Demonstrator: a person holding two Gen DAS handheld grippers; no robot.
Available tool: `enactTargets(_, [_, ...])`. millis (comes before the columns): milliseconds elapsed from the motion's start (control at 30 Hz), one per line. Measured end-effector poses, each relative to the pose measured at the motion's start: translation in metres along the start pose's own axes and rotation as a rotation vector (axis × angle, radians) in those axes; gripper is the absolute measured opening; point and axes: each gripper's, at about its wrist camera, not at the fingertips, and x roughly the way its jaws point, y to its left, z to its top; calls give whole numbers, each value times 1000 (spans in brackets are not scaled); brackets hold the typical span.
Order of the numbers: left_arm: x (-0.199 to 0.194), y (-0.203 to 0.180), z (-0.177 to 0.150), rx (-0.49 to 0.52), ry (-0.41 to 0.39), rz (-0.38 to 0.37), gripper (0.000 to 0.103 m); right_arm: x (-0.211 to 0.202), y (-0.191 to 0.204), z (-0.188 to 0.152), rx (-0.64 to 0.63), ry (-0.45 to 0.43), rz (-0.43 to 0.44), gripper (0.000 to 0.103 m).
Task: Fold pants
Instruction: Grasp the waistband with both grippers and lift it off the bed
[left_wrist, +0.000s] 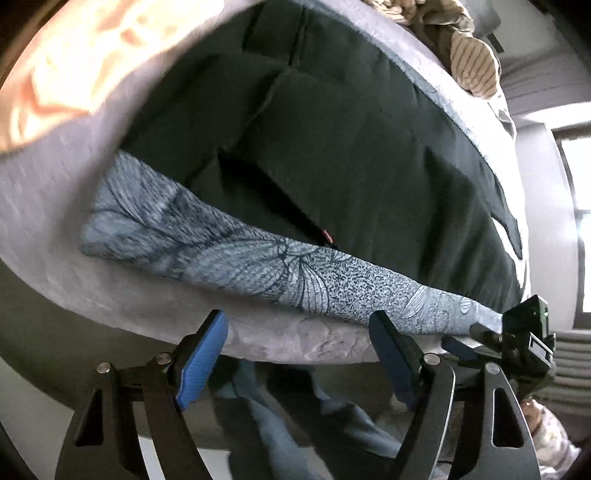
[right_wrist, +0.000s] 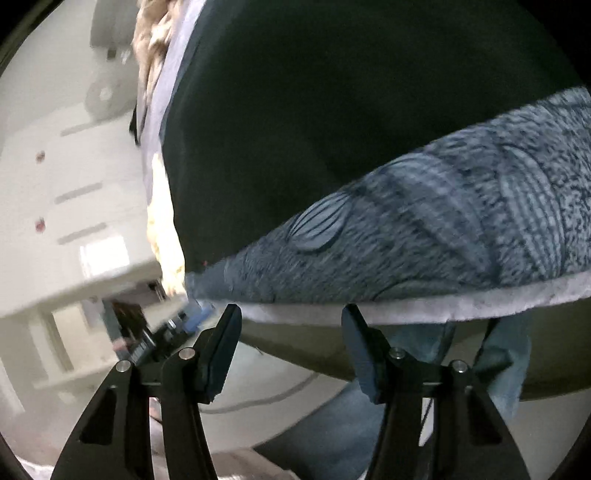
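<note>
Dark pants (left_wrist: 332, 140) lie spread flat on a bed, seams and a small red tag showing; they also fill the top of the right wrist view (right_wrist: 332, 110). A blue leaf-print cloth (left_wrist: 258, 262) lies along their near edge, also in the right wrist view (right_wrist: 461, 221). My left gripper (left_wrist: 299, 332) is open and empty at the bed's near edge, just short of the print cloth. My right gripper (right_wrist: 291, 325) is open and empty at the same edge. The right gripper's body (left_wrist: 524, 332) shows at the far right of the left wrist view.
The grey bed cover (left_wrist: 74, 221) runs under the clothes. Striped and beige laundry (left_wrist: 472, 62) is piled at the far side. A window (left_wrist: 580, 221) is at right. White drawers (right_wrist: 74, 184) stand left of the bed. The person's jeans (right_wrist: 498, 369) show below the mattress edge.
</note>
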Motion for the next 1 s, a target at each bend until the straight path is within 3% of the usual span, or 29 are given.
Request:
enactTargets(200, [-5,-7,15,-35,-76,-106,80,-16,19,14,-28,-82,97,61])
enactTargets(400, [15,-3,25,-86,-59,-65,80,-9,9,15,-13,-73,79,61])
enactTargets(500, [18,3,21,-121,-59,-42,66,-11,-7,13,42,-80,87,61])
enactTargets(533, [17,7,20,-132,-62,-44,60,-14,-10,13,55,-86,97,59])
enactTargets(567, [17,9,21,-142,-65,-42,46,-16,-14,13,76,-97,120,57])
enactTargets(600, [16,12,22,-146,-62,-47,38,-17,-16,14,100,-109,142,49])
enactTargets(667, [12,15,24,-170,-71,-67,20,-20,-21,16,136,-116,142,14])
enactTargets(700, [8,12,24,-170,-84,-62,18,-21,-20,17,138,-116,136,4])
enactTargets(833, [-20,-13,20,-116,-159,-8,17,-42,17,17,-38,-109,74,4])
enactTargets(1000, [-55,-40,27,-127,-269,2,17,-64,61,30,-226,-76,45,4])
